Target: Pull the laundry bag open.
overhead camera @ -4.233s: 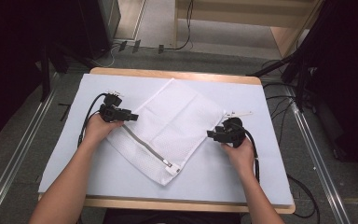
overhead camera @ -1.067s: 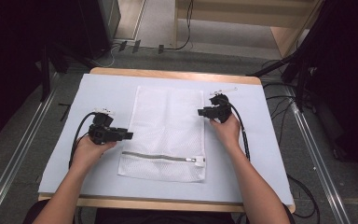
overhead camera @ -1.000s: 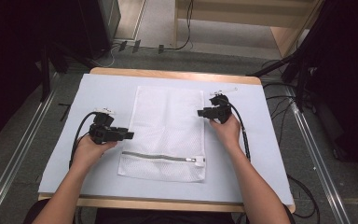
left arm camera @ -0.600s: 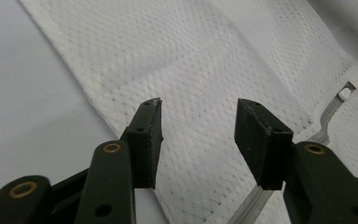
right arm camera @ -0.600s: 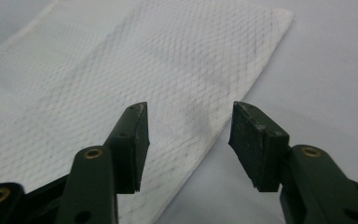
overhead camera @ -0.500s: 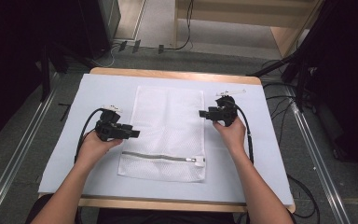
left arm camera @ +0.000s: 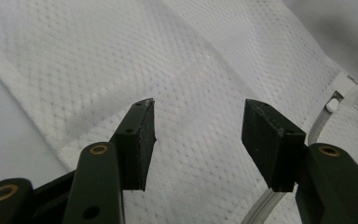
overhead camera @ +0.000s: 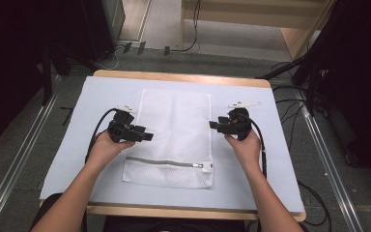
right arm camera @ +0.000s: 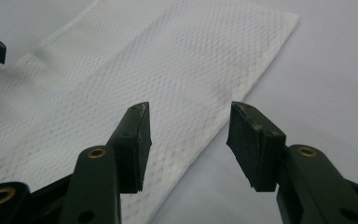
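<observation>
The white mesh laundry bag with a zipper [overhead camera: 173,136] lies flat in the middle of the pale blue worktop [overhead camera: 67,145], its zipper end nearest to you, probably so that both long edges are easy to reach. Your left tongs [overhead camera: 147,137] hang over its left edge and your right tongs [overhead camera: 213,125] over its right edge. Both have just been moving, the left wider and the right a little narrower; both are released, with nothing between the jaws. Your forearms point forward and both tongs point inward.
</observation>
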{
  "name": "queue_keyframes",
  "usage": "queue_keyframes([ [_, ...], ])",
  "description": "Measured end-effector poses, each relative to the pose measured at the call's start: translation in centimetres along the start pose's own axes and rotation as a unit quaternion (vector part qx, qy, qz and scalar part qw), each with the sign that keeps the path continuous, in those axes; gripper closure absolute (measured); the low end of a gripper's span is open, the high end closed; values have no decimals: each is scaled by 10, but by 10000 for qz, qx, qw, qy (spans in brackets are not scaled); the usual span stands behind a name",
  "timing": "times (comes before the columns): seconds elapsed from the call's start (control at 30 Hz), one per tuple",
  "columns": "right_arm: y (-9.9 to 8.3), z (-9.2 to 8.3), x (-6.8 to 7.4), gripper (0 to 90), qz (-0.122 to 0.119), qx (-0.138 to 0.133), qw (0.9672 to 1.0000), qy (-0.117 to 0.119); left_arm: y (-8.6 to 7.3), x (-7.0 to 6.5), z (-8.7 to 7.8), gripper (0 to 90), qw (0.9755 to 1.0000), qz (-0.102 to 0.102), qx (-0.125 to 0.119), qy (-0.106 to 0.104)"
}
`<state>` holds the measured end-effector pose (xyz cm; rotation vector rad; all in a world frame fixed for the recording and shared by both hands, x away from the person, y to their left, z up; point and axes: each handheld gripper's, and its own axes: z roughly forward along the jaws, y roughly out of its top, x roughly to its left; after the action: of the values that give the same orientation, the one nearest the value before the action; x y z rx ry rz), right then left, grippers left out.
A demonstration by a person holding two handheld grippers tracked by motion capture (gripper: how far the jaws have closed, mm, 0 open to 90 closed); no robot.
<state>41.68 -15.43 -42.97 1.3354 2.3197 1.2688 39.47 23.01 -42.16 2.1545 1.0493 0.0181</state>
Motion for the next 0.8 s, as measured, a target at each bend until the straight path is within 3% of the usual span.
queue_keyframes([
  [0.47, -26, -16, 20, 632, 86, 200, 9997, 99, 11, -22, 8, 431, 9995, 293, -11, -150],
  [0.8, -45, -27, 38, 680, -11, 300, 9992, 257, 16, -36, 13, 429, 9986, 467, -4, -259],
])
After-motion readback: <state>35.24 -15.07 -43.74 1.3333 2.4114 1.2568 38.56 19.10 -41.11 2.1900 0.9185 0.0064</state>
